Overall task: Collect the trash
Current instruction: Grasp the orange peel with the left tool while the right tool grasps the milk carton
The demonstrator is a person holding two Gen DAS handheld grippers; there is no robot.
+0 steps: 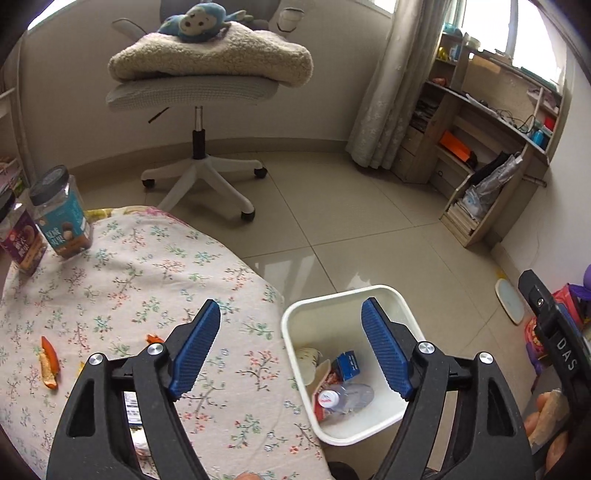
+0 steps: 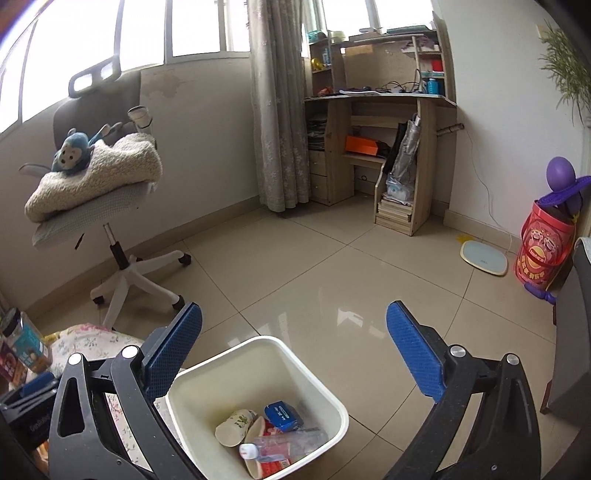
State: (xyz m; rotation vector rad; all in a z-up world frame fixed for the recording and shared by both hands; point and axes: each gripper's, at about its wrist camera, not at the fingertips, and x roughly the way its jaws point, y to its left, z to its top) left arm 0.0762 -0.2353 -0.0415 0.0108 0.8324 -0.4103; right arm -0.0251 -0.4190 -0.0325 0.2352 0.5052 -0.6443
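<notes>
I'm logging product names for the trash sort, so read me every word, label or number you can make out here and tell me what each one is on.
"DAS": white letters on the right gripper, seen at the edge of the left wrist view.
Teal jar and purple jar on the table: printed labels, too blurred to read.
Blue packet and bottle in the bin: print unreadable.
Red bucket: characters unreadable.
Barcode sticker: digits too small.

Glossy beige floor tiles [image 2: 332,280] reflect daylight from a row of windows [image 2: 192,26]. A grey swivel chair [image 2: 110,206] on a white wheeled base stands by the off-white wall; a pale patterned curtain [image 2: 280,110] hangs beside a wooden shelved desk [image 2: 380,147].
</notes>
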